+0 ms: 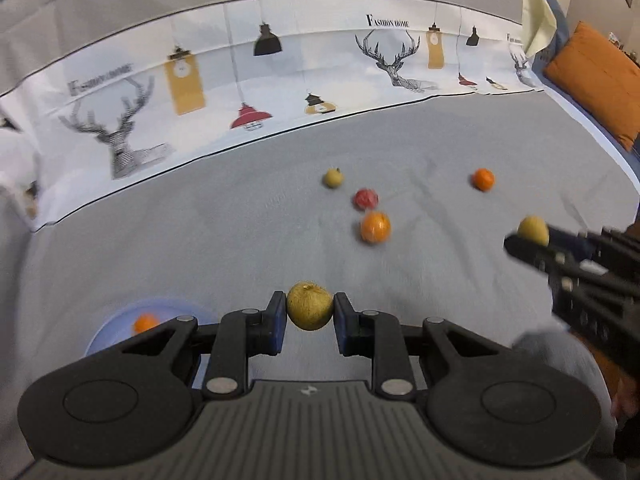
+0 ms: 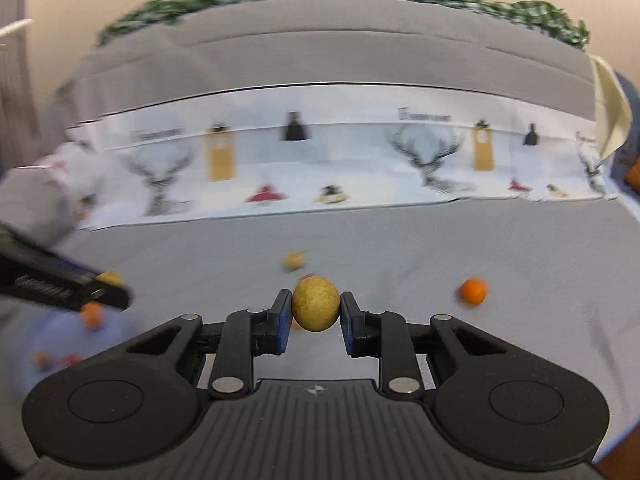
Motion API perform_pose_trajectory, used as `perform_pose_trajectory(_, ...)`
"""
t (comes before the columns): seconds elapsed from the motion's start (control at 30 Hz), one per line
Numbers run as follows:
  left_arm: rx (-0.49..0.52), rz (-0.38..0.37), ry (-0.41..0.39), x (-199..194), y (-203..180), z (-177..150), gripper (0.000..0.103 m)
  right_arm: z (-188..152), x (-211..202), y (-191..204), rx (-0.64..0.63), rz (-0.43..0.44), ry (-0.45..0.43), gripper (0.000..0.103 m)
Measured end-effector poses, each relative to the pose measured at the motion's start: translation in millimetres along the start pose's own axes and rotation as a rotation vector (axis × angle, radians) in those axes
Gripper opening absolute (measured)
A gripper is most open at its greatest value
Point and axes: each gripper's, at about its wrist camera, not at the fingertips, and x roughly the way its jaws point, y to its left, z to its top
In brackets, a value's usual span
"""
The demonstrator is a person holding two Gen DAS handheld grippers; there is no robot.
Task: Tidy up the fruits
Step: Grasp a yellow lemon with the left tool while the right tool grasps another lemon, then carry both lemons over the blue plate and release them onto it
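Fruit in both hands right now: left gripper (image 1: 310, 312) jaws clamped on a yellow-green fruit (image 1: 309, 306), right gripper (image 2: 315, 310) jaws pinching another (image 2: 315, 309). Both sit above the grey cover (image 1: 240, 240), where loose oranges (image 1: 375, 227) lie, near a blue bowl (image 1: 108, 332).

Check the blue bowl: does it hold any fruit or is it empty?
Not empty. The blue bowl holds at least one orange fruit, seen inside its rim in the left wrist view; the tongs hide the rest.

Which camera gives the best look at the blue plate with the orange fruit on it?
The left wrist view. There the blue plate sits at lower left with the small orange fruit on it, though the left hand-held gripper covers part. In the right wrist view the plate is a motion-blurred patch at the left edge.
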Motion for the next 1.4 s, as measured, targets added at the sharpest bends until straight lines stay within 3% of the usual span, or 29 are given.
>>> perform_pose_trajectory(0.17,-0.070,0.013,0.005,-59.1,19.3,-49.2,0.027,-11.7,-62.2,49.0,0.010,0.124,0.031,0.027)
perform_pose_trajectory(0.43,-0.159,0.102,-0.027,-142.1,51.7,-116.5,0.027,-29.0,-131.4,119.1,-0.066,0.274,0.019,0.027)
perform_pose_trajectory(0.6,-0.219,0.115,-0.062,-176.6,64.0,-144.1,0.027,-33.6,-151.5,143.4,-0.120,0.288,-0.007,0.027)
perform_pose_trajectory(1.0,-0.266,0.093,-0.112,-209.3,64.1,-171.2,0.027,-35.6,-180.5,160.1,-0.144,0.284,-0.057,0.027)
perform_pose_trajectory(1.4,-0.288,0.094,-0.116,-211.2,67.2,-174.4,0.027,-36.0,-182.8,158.0,-0.157,0.289,-0.057,0.027)
